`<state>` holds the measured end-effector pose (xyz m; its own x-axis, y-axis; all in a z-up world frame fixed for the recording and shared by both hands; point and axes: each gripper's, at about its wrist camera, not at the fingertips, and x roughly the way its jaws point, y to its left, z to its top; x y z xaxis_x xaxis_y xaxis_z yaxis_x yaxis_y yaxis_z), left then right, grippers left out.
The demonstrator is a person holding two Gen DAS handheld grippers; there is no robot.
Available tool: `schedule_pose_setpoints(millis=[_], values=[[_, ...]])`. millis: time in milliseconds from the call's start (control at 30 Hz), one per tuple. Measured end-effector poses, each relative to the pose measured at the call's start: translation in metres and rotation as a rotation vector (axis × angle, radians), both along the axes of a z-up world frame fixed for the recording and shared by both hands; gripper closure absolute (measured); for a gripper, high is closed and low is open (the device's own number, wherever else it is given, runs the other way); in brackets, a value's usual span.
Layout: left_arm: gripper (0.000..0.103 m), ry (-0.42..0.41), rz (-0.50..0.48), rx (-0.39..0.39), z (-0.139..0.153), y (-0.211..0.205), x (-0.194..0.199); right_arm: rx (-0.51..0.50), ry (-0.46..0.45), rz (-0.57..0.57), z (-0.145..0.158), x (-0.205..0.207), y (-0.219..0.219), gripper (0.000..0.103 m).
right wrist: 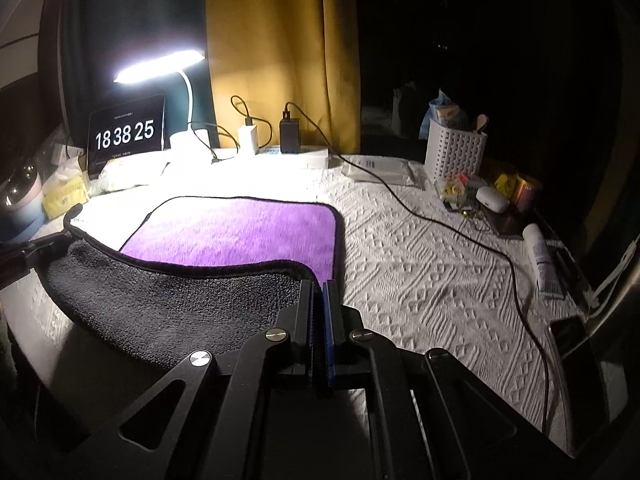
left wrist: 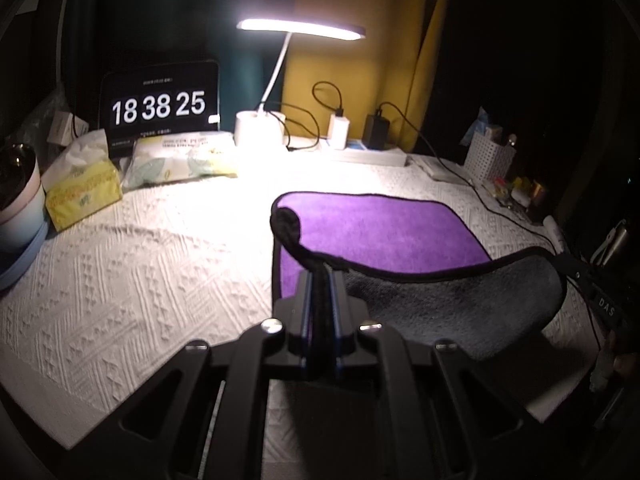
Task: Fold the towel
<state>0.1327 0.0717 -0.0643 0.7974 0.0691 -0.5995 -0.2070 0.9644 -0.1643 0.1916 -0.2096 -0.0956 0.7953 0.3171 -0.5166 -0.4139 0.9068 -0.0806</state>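
Observation:
A towel (left wrist: pixel 376 232), purple on one face and grey on the other with a black hem, lies on the white textured tablecloth (left wrist: pixel 140 272). Its near edge is lifted, showing the grey underside (left wrist: pixel 440 312). My left gripper (left wrist: pixel 320 276) is shut on the near left corner, held above the table. My right gripper (right wrist: pixel 319 284) is shut on the near right corner of the towel (right wrist: pixel 240 232). The right gripper also shows at the right edge of the left wrist view (left wrist: pixel 580 276), and the left gripper at the left edge of the right wrist view (right wrist: pixel 48 246).
A lit desk lamp (left wrist: pixel 300 28), a clock tablet (left wrist: pixel 160 106), tissue packs (left wrist: pixel 84 194) and chargers (left wrist: pixel 338 128) stand along the back. A black cable (right wrist: pixel 480 244) crosses the cloth on the right. A white basket (right wrist: pixel 454 152), small items and a white tube (right wrist: pixel 540 256) crowd the right side.

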Motion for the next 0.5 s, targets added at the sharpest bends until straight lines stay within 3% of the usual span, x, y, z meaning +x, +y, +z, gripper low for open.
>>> schedule_pose_setpoints(millis=[500], values=[[0.094,-0.030,0.001,0.011,0.008,0.010,0.023,-0.004,-0.057,0.000,0.017,0.025,0.007,0.098]])
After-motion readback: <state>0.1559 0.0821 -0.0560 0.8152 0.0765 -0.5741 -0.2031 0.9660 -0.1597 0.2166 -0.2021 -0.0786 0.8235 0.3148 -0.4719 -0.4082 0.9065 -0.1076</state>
